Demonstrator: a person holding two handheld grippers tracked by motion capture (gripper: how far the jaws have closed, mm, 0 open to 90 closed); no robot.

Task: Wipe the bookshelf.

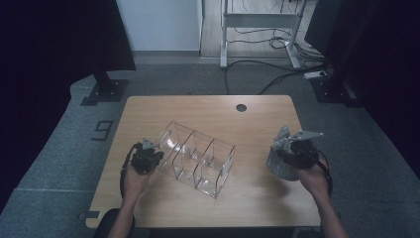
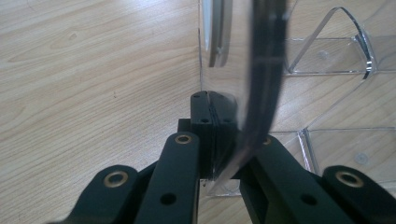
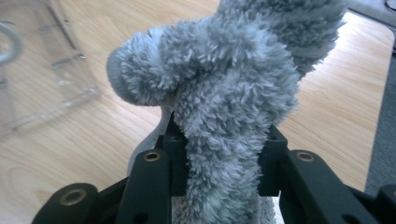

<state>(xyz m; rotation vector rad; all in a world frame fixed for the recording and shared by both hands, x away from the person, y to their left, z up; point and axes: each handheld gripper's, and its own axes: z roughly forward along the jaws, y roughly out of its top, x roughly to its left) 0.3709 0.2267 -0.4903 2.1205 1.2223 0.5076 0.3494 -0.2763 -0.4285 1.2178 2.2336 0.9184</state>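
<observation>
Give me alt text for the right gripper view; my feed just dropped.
The right gripper is clamped on a fluffy grey cloth, which bunches up above its black jaws. Beneath lies the light wooden table, with a blurred clear acrylic organizer at upper left.

clear organizer (image 1: 198, 159) blocks centre; table (image 1: 257, 193) edges free.

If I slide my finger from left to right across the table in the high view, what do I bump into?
left gripper → clear plastic organizer → fluffy grey cloth → right gripper
</observation>
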